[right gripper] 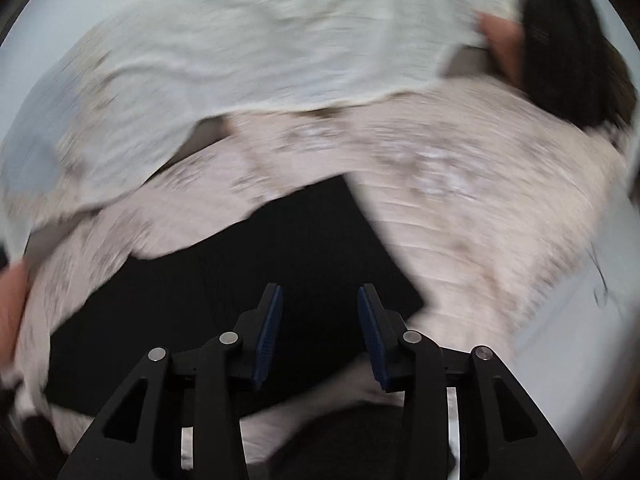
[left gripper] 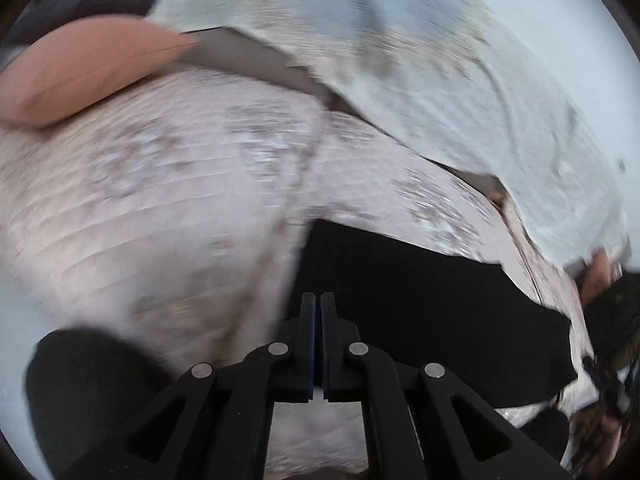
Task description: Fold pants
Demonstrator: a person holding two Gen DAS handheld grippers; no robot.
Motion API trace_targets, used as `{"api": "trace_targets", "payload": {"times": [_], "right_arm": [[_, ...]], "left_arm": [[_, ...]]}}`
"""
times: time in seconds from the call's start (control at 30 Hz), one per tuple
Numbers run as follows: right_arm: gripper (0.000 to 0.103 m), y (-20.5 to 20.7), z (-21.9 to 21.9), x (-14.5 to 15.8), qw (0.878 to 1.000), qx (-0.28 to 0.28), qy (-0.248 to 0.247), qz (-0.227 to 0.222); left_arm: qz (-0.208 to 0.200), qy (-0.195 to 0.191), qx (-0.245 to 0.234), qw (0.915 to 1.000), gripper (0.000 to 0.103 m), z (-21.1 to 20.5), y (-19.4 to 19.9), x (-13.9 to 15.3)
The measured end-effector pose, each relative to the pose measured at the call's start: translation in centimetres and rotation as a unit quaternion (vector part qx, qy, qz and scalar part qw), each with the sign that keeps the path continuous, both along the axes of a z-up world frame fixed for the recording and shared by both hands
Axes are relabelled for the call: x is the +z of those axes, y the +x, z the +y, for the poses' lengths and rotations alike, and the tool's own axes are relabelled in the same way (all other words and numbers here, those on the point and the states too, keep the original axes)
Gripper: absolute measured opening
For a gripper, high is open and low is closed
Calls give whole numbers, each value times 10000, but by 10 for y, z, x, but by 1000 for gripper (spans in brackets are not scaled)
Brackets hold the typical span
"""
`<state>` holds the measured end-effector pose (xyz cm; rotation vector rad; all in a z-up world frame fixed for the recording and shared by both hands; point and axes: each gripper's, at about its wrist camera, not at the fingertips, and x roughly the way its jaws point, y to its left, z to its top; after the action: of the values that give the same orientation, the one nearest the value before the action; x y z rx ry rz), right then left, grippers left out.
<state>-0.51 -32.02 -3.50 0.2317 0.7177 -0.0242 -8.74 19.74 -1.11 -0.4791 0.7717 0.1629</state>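
The black pants (left gripper: 420,300) lie flat on a pinkish quilted bedspread (left gripper: 160,200); both views are blurred. My left gripper (left gripper: 319,300) is shut, its blue pads pressed together at the pants' left edge, and I see no cloth between them. In the right wrist view the pants (right gripper: 240,272) spread out under and ahead of my right gripper (right gripper: 320,292). It stands open above the cloth with nothing between its fingers. The bedspread (right gripper: 480,220) shows past the pants' right edge.
A pale crumpled blanket (left gripper: 440,80) lies across the back of the bed, also seen in the right wrist view (right gripper: 240,48). A pink pillow (left gripper: 80,68) sits at the far left. A dark bundle (right gripper: 568,48) rests at the back right, another dark shape (left gripper: 80,392) near left.
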Motion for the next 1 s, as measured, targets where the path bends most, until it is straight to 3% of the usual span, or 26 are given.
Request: {"api": "trace_targets", "payload": {"times": [0.1,0.2,0.33,0.47,0.6,0.7,0.83,1.0], "right_arm": [[40,24,35,-8,9981,592,-187,54],[40,52,53,-13,9962,711,-487,129],[40,94,40,-22,9961,397,-774,126],[40,125,21,-43,9952,171,-712,646],[40,113,22,-36,9953,257,-785,515],[40,93,36,-27,9964,479,-610,356],[40,57,81,-28,9897,1205,-730,254],[40,24,120,-30,9839,1622,-723,209]], "left_arm": [[-24,166,-578,9982,4,-34,28,-1],[-17,539,-960,9939,4,-64,56,-4],[168,912,-1047,9902,4,-76,87,-17],[616,716,-1066,9898,4,-71,110,-44],[541,974,-1013,9886,4,-75,106,-38],[526,957,-932,9896,4,-78,98,-30],[452,1017,-884,9898,4,-86,80,-23],[389,1123,-906,9888,11,-95,57,-16]]}}
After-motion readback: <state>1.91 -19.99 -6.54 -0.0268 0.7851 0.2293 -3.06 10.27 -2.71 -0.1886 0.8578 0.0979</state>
